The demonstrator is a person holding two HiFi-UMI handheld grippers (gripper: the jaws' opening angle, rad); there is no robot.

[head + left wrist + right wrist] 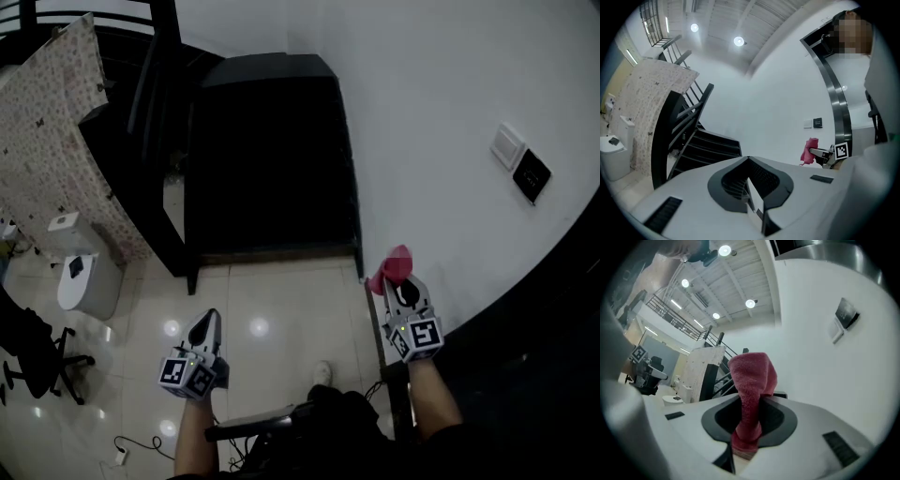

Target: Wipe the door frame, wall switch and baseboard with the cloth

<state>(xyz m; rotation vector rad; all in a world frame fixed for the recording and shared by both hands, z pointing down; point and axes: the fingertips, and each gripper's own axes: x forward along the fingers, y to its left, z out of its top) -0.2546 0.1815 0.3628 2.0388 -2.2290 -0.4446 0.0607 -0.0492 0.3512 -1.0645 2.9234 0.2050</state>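
Right gripper view: right claw (746,446) pinches pink terry cloth (752,380), end protruding, likely to wipe white wall switch (837,332); left claw (753,206) pressed together, empty.

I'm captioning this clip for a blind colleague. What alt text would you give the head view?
Seen from above, the right gripper holds a pink cloth close to a white wall that carries a wall switch and a black panel. The left gripper is shut and empty above a glossy tiled floor, with a dark staircase ahead.
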